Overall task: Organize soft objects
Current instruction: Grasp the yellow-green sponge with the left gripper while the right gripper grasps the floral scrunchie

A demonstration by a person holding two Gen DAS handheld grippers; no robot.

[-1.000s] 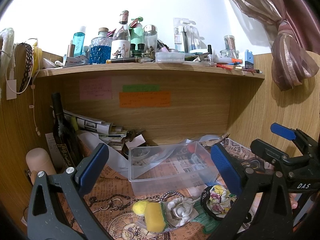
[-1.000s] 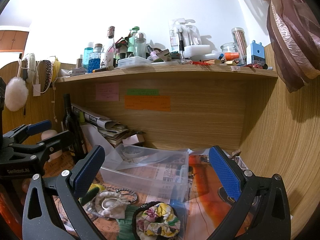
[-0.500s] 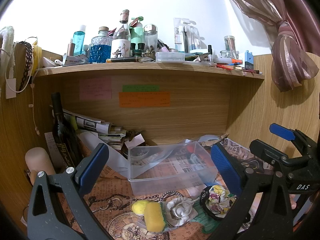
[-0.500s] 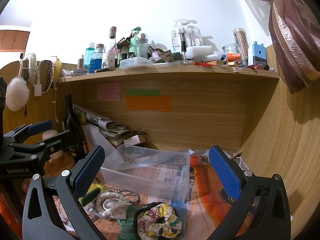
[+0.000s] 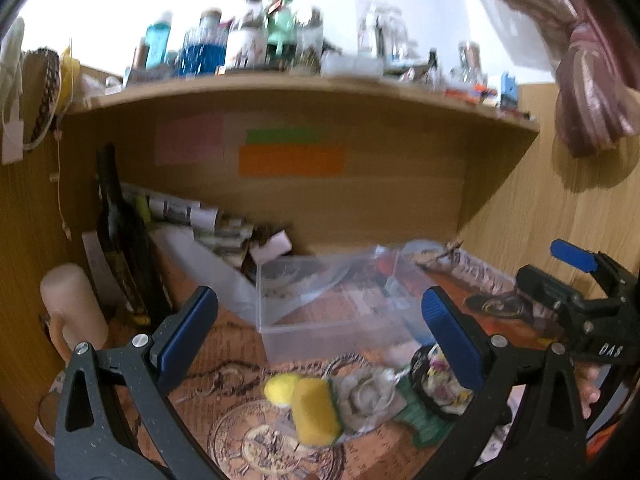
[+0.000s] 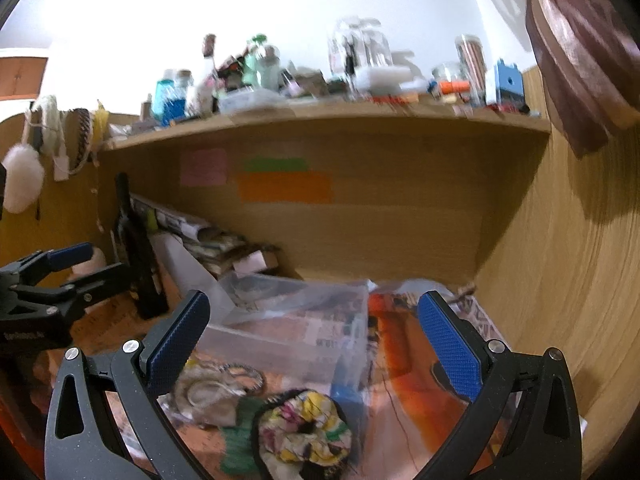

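A clear plastic box (image 5: 332,300) stands on the patterned desk; it also shows in the right wrist view (image 6: 288,328). In front of it lie a yellow sponge (image 5: 314,410) with a yellow pom-pom (image 5: 280,388), a grey-white fabric flower (image 5: 366,394), a green knit piece (image 5: 420,416) and a floral scrunchie (image 5: 440,376). The scrunchie (image 6: 306,428) lies low between the right gripper's fingers. My left gripper (image 5: 316,328) is open and empty above the sponge. My right gripper (image 6: 312,332) is open and empty above the scrunchie. Both views are blurred.
A dark bottle (image 5: 120,236) and stacked papers (image 5: 200,224) stand at the back left, a cream cylinder (image 5: 74,312) at the left. A cluttered shelf (image 5: 300,80) hangs overhead. Wooden walls close the back and right. A curtain (image 5: 592,92) hangs at the upper right.
Both views have tilted downward and turned blurry; the shelf sits lower in frame. The soft objects and box stay where they were. Both grippers remain open.
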